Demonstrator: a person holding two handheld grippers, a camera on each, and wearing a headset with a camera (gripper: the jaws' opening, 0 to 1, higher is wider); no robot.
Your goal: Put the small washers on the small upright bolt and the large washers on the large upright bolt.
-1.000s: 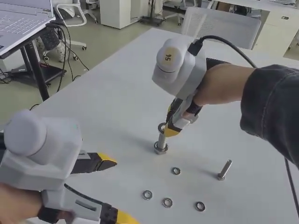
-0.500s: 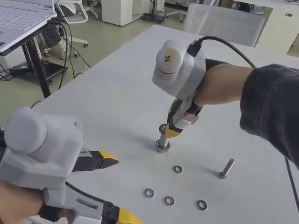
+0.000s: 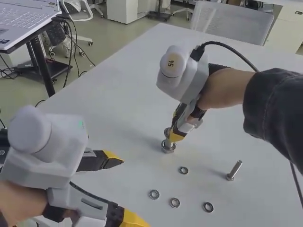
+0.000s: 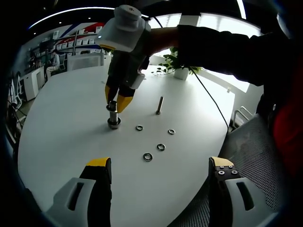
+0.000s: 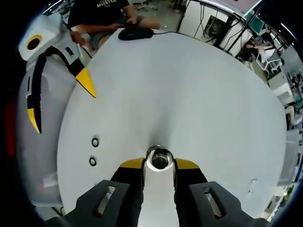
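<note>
Right gripper (image 3: 173,137) has dropped lower along the big bolt (image 3: 167,141) since a second ago. Head view: four washers (image 3: 174,203) lie loose on the counter (image 3: 118,94) near the big bolt, and the small bolt (image 3: 233,170) stands well apart from it. Left gripper (image 3: 122,189) is wide open and empty. Left gripper view: same layout, own jaws wide apart. Right gripper view: jaws narrow, hugging the big bolt; whether they pinch a washer I cannot tell. Best to keep the jaws centred on the shaft and let go low, by the nut (image 3: 169,148).
</note>
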